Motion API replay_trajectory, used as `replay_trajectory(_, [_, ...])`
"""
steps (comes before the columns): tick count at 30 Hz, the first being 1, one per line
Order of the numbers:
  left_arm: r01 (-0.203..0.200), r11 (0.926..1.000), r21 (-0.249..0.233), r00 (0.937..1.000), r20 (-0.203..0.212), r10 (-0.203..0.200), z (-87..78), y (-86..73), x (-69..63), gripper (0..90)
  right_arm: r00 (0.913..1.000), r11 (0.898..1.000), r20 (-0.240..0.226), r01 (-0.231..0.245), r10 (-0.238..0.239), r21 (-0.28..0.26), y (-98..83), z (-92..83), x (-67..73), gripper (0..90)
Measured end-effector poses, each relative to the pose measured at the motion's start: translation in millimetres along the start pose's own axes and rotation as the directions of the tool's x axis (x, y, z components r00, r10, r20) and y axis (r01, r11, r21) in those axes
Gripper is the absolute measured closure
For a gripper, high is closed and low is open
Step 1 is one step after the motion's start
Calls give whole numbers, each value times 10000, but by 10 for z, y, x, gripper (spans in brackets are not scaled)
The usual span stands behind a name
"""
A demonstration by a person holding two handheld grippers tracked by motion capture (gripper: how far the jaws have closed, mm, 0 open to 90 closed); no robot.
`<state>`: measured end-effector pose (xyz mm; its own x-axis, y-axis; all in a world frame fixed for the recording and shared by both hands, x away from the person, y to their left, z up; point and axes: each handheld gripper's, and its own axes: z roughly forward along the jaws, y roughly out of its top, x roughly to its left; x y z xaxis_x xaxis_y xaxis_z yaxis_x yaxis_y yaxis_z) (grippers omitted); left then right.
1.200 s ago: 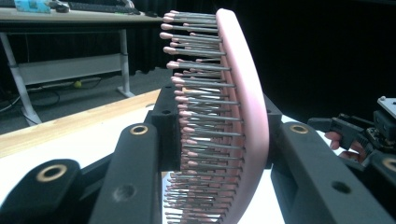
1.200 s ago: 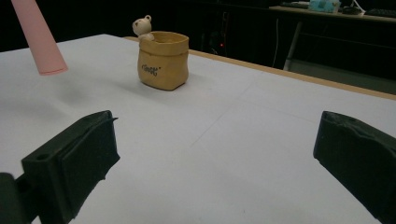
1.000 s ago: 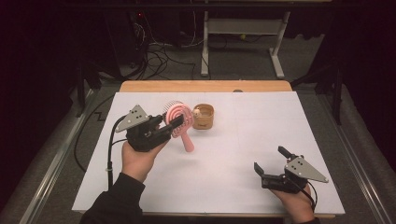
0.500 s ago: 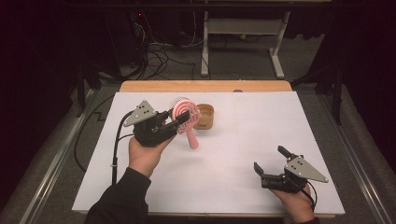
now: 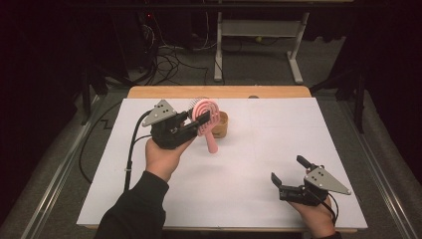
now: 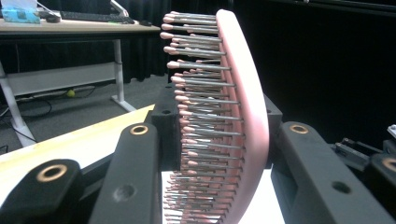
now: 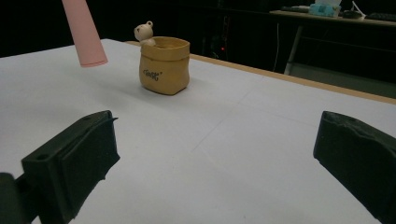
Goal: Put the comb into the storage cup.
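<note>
The left tool (image 5: pixel 196 124) was clamped on the head of a pink hairbrush (image 5: pixel 205 115), its jaws pressing the bristle side and the smooth back, as the left gripper view showed (image 6: pixel 233 116). Gripping the head left the handle free, so it hung down and pointed toward the desk (image 5: pixel 249 189) — probably the end meant to go first into a holder. The brush was carried clear of the surface, just beside and partly in front of a small tan pot (image 5: pixel 221 125) with a little bear figure (image 7: pixel 144 32) on its rim. Whether the handle tip already stood over the pot's mouth was hard to judge from above. The right tool (image 5: pixel 291 180) rested near the desk's front edge, well apart — jaws spread, nothing between them, out of the way.
</note>
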<state>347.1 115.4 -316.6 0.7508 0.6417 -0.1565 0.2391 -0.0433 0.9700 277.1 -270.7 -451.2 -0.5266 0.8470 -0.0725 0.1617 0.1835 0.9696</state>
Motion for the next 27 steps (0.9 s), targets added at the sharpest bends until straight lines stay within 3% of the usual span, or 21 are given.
replay_trajectory(13, [57, 10000, -21, 10000, -4, -57, 176, 99, 6, 632, 10000, 10000, -8, -13, 13, -97, 11, -15, 9, 3])
replay_trajectory(27, [5, 9998, -211, 9999, -145, -8, 261, 179, 58, 633, 10000, 9999, -18, 22, -22, -149, 24, -20, 12, 3])
